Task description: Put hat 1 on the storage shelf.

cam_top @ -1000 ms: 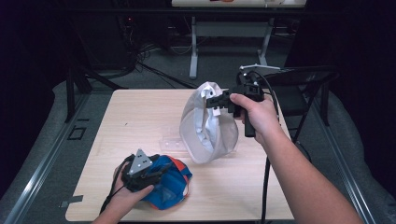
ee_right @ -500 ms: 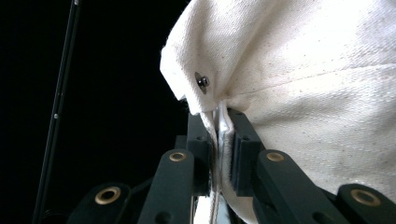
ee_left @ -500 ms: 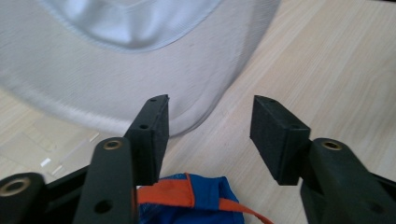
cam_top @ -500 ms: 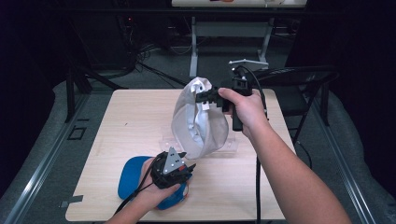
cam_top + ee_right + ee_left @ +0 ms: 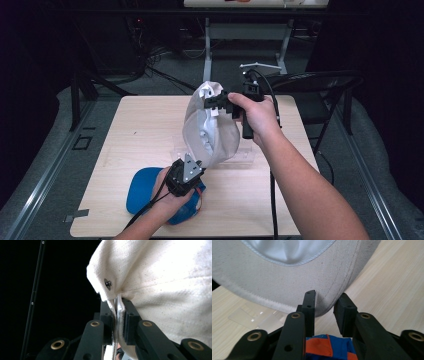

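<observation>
Matt off-white woven cloth cap [image 5: 210,131] with glossy satin lining, above pale smooth wood-grain table [image 5: 130,135].

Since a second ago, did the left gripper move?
Yes. The left gripper moved right along the wooden table, off the blue cap, toward the white cap's brim.

The high view looks forward and down on the whole table [image 5: 125,130] from above the person's side; each gripper view sits very close behind its own jaws – both share with it the white cap [image 5: 207,132] [image 5: 294,282] [image 5: 162,282].
</observation>
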### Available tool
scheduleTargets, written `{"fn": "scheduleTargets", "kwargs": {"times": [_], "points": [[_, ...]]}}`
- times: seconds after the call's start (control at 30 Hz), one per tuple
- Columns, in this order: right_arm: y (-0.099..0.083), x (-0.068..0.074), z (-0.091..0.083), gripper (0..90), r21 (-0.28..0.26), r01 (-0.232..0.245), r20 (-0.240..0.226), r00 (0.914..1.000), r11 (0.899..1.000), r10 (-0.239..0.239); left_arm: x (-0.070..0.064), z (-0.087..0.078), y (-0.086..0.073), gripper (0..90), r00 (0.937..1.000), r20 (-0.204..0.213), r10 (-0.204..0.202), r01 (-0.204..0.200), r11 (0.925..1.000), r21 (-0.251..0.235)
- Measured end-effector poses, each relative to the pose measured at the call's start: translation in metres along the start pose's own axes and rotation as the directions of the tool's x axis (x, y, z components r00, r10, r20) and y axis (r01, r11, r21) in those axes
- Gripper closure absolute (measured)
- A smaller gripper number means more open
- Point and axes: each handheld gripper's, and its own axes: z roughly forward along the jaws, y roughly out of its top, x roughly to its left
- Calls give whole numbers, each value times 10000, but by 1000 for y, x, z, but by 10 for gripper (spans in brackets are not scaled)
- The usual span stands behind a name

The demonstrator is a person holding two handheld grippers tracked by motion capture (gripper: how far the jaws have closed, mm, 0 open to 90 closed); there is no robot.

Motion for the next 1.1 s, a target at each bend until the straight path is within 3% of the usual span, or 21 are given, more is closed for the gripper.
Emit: {"fn": "scheduleTargets", "kwargs": {"times": [0.2,0.57,1.1], "points": [[2,4,-1,810,-133,73,-16,10000,9999,-73,13,-7,-1,798,9999,-144,-93,89,9996,-267],[8,10,11,810,-201,229,238,9995,9995,-224,40,-8,-10,823,9968,67,-803,805,9957,-454],[11,6,43,810,264,290,619,9976,9992,-306,56,3,-30,821,9875,80,-1577,1579,9871,-253]]}}
